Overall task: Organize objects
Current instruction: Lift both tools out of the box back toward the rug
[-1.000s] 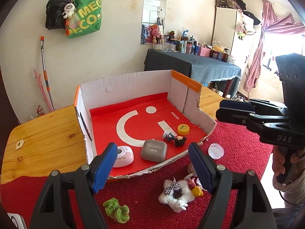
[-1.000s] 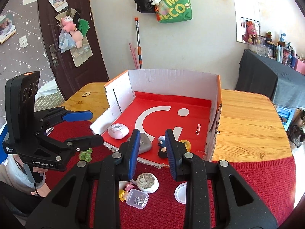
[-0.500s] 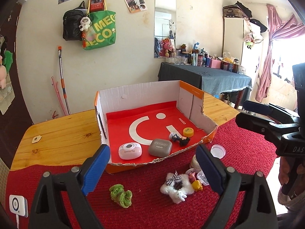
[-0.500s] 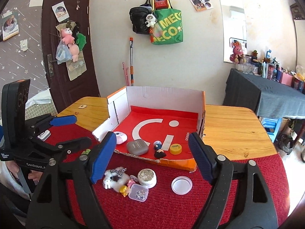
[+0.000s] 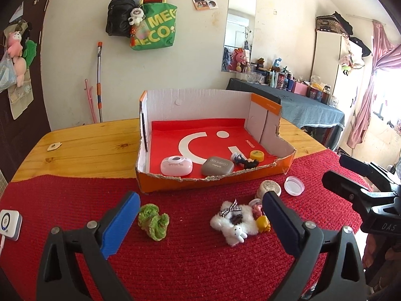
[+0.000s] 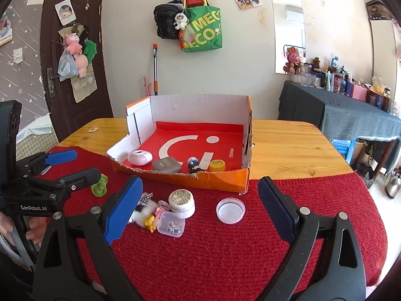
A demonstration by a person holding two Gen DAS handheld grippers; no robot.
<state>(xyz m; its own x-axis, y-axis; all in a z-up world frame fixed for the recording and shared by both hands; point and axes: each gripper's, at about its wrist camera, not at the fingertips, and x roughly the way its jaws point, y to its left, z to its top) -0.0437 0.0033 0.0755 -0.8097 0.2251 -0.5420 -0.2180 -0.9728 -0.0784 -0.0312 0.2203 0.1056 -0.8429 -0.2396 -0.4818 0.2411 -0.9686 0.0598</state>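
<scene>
Between picks: four things boxed, the rest loose on the red mat.

The white plush [image 5: 234, 219] lies at 12 o'clock between my wide-open left fingers [image 5: 120, 228], in front of the box [image 5: 213, 183]; my right gripper [image 6: 198, 212] is spread and empty too. I judge the next move is dropping onto the plush and closing.
</scene>
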